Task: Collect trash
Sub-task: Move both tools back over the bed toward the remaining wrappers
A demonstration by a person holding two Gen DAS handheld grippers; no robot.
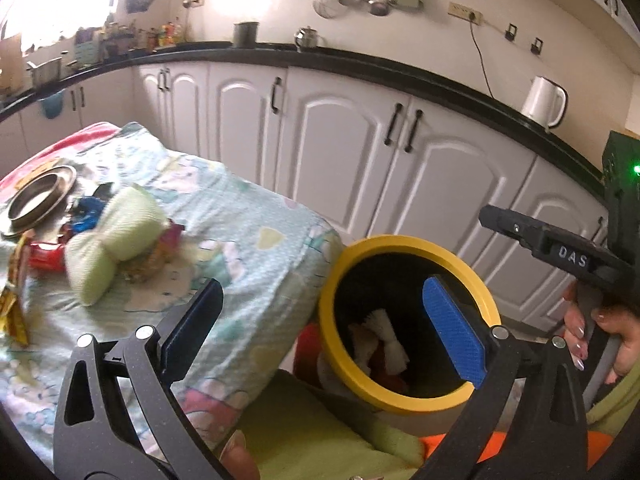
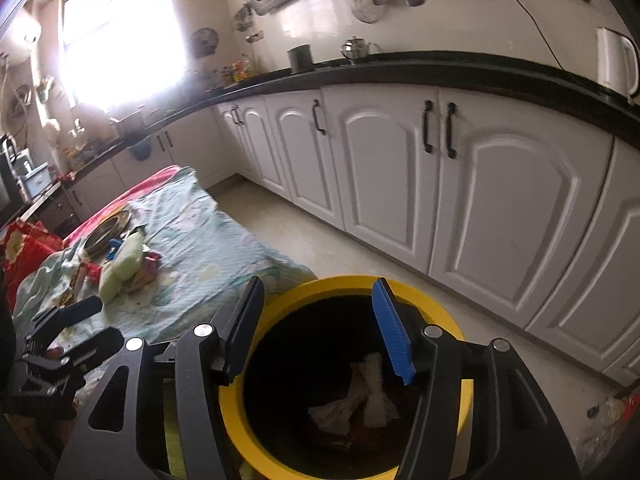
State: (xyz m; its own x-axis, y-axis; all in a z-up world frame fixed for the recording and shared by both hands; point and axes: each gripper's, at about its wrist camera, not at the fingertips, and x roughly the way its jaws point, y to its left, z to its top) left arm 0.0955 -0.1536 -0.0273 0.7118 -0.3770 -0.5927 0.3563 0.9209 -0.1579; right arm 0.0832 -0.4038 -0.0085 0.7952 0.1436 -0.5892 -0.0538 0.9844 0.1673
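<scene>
A yellow-rimmed bin stands beside the cloth-covered table, with crumpled white paper at its bottom. My left gripper is open wide and empty, spanning the table's corner and the bin's mouth. One finger of my right gripper reaches in from the right, held by a hand. In the right wrist view my right gripper hangs open and empty over the bin, with white paper below it. My left gripper shows open at the left. Wrappers lie on the table by a green cloth bundle.
A steel plate sits at the table's far left, with a blue wrapper and a yellow wrapper near it. White cabinets under a black counter run behind the bin. A white kettle stands on the counter.
</scene>
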